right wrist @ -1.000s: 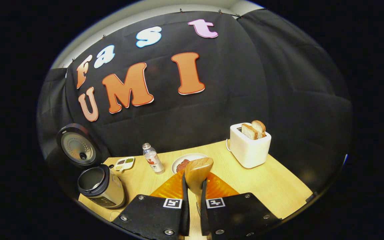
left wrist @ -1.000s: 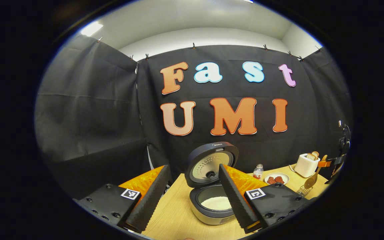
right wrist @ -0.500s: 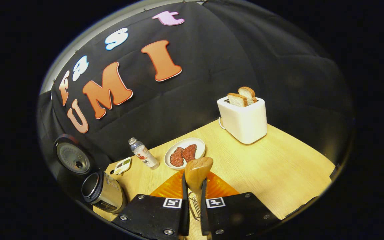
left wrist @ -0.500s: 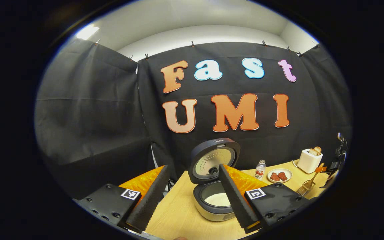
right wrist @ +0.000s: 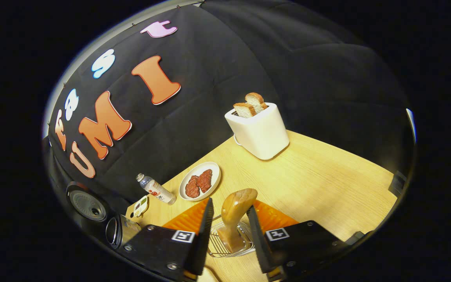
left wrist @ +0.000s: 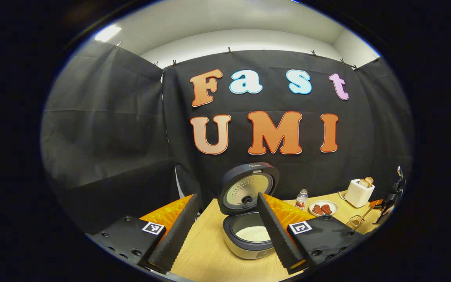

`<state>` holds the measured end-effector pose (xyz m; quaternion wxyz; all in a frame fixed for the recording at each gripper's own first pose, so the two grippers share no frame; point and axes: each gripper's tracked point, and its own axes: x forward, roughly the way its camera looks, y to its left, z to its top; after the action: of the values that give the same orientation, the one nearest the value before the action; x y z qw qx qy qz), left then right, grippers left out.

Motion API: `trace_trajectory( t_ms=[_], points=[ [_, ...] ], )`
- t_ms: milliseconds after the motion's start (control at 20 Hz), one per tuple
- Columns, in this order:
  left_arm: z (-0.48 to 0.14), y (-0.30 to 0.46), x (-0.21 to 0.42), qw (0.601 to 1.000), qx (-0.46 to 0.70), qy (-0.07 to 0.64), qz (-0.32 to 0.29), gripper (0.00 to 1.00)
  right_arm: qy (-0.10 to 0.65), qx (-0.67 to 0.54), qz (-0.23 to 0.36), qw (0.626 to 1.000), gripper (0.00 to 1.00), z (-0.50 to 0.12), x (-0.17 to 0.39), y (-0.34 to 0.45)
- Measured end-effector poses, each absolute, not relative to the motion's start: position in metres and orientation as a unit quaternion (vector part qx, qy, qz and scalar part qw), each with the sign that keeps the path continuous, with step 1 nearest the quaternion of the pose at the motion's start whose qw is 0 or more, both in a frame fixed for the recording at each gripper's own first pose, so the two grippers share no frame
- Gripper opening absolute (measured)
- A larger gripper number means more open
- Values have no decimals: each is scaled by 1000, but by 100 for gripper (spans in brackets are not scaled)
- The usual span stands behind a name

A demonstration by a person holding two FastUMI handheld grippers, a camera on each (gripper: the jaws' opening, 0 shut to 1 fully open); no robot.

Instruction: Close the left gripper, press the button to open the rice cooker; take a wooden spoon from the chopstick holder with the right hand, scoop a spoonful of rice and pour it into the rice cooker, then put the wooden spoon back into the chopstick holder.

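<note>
1. Wooden and pale brown, the round-bowled spoon (right wrist: pixel 234 213) stands bowl-up in the wire chopstick holder (right wrist: pixel 225 244), which sits on the light wood table (right wrist: pixel 319 176).
2. The right gripper (right wrist: pixel 228 223) hangs around the spoon with its fingers spread to either side, a gap showing on both; it grips nothing.
3. From this I judge the return of the spoon to be done, or all but done.
4. The grey round rice cooker (left wrist: pixel 249 239) stands open, its lid (left wrist: pixel 249 188) tipped up and white rice (left wrist: pixel 253 234) lying in the pot, so the button press and the pour look finished.
5. The left gripper (left wrist: pixel 225 231) hovers wide and empty in front of the cooker.
6. Farther off stand a white toaster (right wrist: pixel 258 129) with bread, a white plate of red meat (right wrist: pixel 200 182) and a small bottle (right wrist: pixel 157 191).
7. Only drawing the right gripper clear seems left.
</note>
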<state>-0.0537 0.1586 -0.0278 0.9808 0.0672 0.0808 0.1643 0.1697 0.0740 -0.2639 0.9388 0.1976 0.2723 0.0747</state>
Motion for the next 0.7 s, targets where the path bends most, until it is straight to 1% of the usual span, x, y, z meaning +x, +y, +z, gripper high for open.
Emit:
trace_trajectory(
  t_ms=[50,100,150,200,250,400,550,600,700],
  points=[
    [-29,157,-52,982,62,83,160,100,270,192,69,941,54,-258,168,68],
    [-30,154,-50,983,57,87,155,100,265,184,66,944,73,-250,165,64],
    [-31,152,-46,983,52,89,150,100,256,176,65,948,81,-239,166,61],
    [-29,152,-42,984,48,90,147,100,247,160,65,953,95,-226,162,58],
    [-27,150,-38,985,45,88,144,97,236,144,67,959,95,-215,161,57],
    [-18,145,-18,986,50,87,130,97,206,99,83,970,95,-173,147,68],
    [5,145,8,989,39,75,122,97,171,41,103,979,95,-135,134,85],
    [15,146,23,990,28,70,120,100,162,18,102,981,95,-126,131,89],
    [34,154,52,991,6,64,119,100,149,-5,113,982,95,-110,119,103]
  ],
)
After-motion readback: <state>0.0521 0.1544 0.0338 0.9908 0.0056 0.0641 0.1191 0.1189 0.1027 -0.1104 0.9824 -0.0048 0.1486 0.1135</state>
